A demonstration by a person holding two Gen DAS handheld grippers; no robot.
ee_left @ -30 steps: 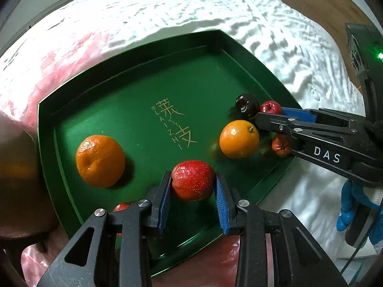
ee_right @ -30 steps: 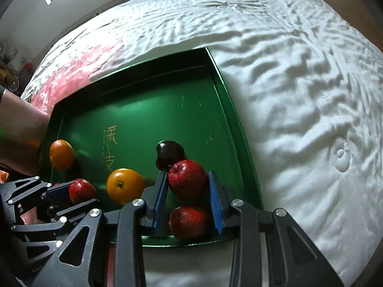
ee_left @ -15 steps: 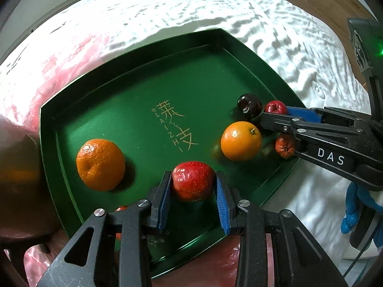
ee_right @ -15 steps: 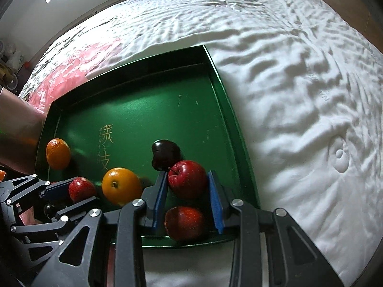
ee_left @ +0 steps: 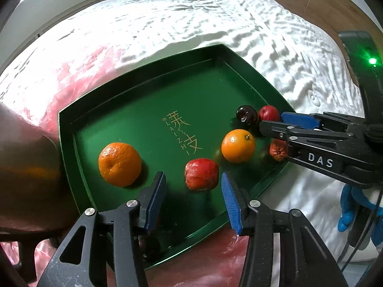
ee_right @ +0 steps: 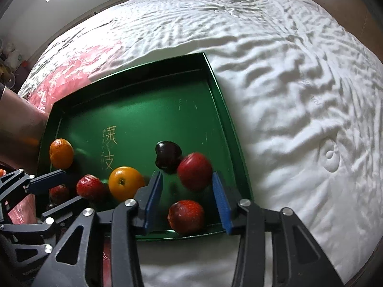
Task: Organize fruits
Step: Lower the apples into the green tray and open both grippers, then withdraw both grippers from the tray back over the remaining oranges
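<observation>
A: Were the grippers clamped on fruit?
B: No. The left gripper had just been opening, its red apple free on the green tray. The right gripper had too, its blurred apple loose at the tray's near right.

— Where do your grippers stand?
— Your left gripper points steeply down, its jaws just opened, pads touching nothing. Your right gripper enters the left view from three o'clock, angled down likewise, jaws just spread wide, gripping nothing.
</observation>
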